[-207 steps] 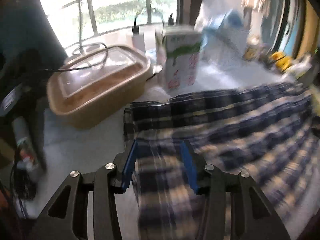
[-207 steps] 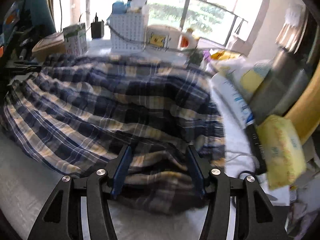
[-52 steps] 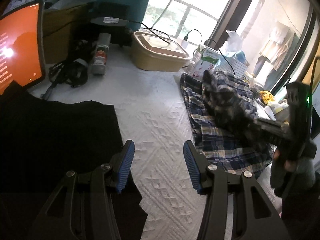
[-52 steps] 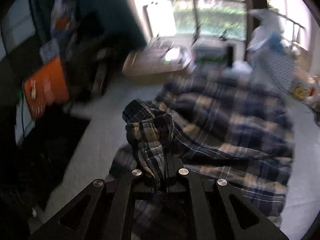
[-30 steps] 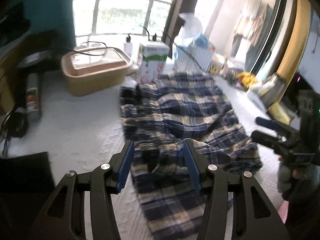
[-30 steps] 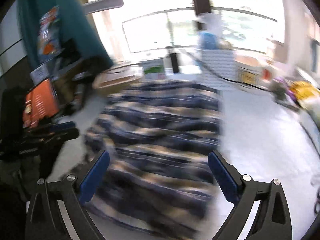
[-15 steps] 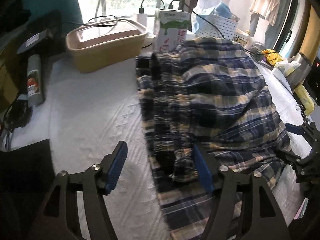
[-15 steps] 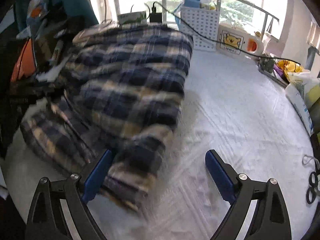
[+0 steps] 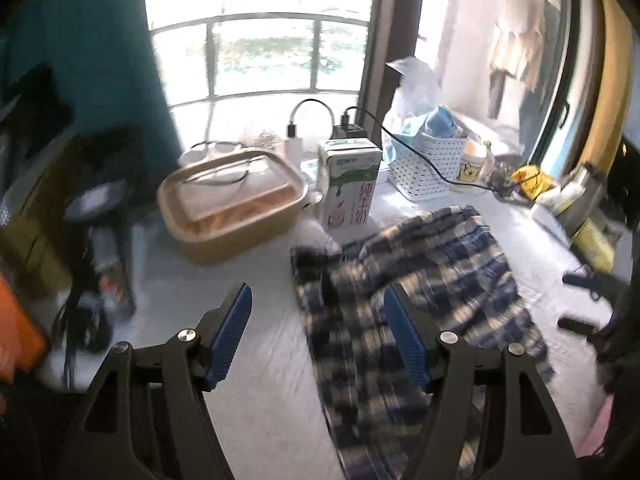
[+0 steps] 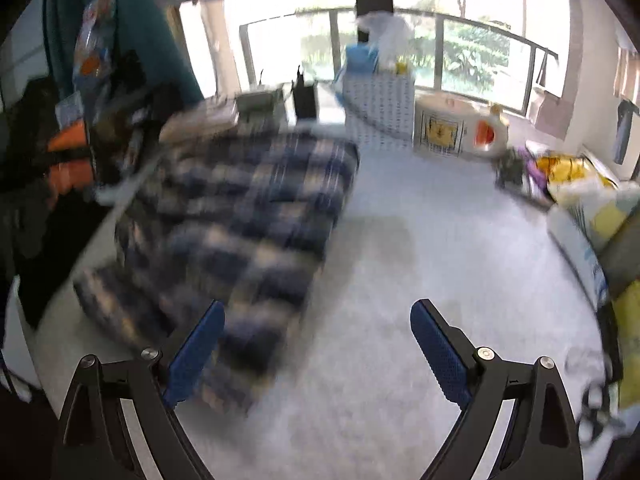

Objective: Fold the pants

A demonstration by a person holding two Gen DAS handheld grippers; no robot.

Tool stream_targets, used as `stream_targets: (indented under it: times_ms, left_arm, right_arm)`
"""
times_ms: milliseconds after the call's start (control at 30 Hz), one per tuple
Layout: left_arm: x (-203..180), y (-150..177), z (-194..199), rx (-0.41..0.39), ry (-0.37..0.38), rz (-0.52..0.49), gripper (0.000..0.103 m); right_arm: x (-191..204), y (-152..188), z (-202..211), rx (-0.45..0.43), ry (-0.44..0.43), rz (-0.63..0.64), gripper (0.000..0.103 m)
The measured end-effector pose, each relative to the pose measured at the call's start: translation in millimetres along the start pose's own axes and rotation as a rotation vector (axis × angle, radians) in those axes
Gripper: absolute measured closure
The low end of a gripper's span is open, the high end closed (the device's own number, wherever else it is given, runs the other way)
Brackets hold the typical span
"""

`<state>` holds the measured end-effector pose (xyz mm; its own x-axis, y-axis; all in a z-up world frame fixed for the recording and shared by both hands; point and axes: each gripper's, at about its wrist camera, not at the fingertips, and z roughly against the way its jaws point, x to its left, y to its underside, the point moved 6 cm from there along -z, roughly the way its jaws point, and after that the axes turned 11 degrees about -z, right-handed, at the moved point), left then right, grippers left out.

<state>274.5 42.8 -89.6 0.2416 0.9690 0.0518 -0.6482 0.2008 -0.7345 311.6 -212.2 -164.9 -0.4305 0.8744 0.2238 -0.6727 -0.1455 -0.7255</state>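
**both grippers spread, plaid pants lying on the white table**

left gripper (image 9: 318,336): blue pads wide apart, nothing between them. it hangs above the table (image 9: 256,280), with the right-hand pad over the near left part of the pants (image 9: 420,280) — contact cannot be told from this view.

right gripper (image 10: 316,354): jaws also spread wide, holding nothing. its left finger (image 10: 192,356) overlaps the near edge of the pants (image 10: 240,216) in the frame; the right finger sits over bare table (image 10: 420,240).

pants: blue, cream and dark plaid, lying in a rumpled heap on the white textured table cover. in the left wrist view the cloth runs from just in front of the milk carton (image 9: 352,184) down toward the lower edge of the frame, with a raised fold near the middle. in the right wrist view it fills the left half of the table, motion-blurred, layers not separable.

surroundings, left wrist view:
- tan lidded container (image 9: 232,204) left of the carton, well apart from the pants
- white perforated basket (image 9: 428,164) behind the carton, a black cable draped across it
- a dark handheld gripper body at the far right edge, blurred

surroundings, right wrist view — the white basket (image 10: 380,116) stands beyond the far end of the pants, and a cream appliance with a yellow label (image 10: 444,132) sits beside it.
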Motion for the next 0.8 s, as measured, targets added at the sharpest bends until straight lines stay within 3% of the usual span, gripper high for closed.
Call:
stream_targets:
  times_ms: [33, 100, 167, 233, 267, 433, 567, 700, 800]
  left_arm:
    - [1, -3, -8, 0.007, 0.007, -0.014, 0.034]
    - [-2, -6, -31, 0.032, 0.018, -0.041, 0.034]
    - [-4, -5, -47, 0.048, 0.020, -0.059, 0.034]
    - [-3, -3, -63, 0.061, 0.015, -0.073, 0.034]
    - [0, 0, -72, 0.072, 0.004, -0.069, 0.034]
    - [21, 14, -98, 0.122, 0.004, 0.001, 0.034]
    - [30, 21, -102, 0.122, 0.018, 0.034, 0.034]
    - [32, 13, -88, 0.078, 0.061, 0.065, 0.034]
    - [30, 0, -72, 0.013, 0.092, 0.066, 0.034]
  right_arm:
    - [-1, -9, -5, -0.008, -0.019, -0.008, 0.023]
    - [-5, -28, -24, 0.001, -0.072, -0.065, 0.052]
    - [-9, -34, -43, 0.024, -0.112, -0.126, 0.068]
    - [-10, -36, -62, 0.057, -0.120, -0.161, 0.073]
    - [-8, -34, -71, 0.071, -0.121, -0.162, 0.081]
    - [-3, -20, -89, 0.122, -0.038, -0.092, 0.084]
    - [6, -8, -82, 0.129, 0.028, 0.050, 0.084]
    - [-2, -5, -67, 0.166, 0.018, 0.037, 0.083]
    - [-9, -30, -54, 0.094, -0.004, 0.007, 0.083]
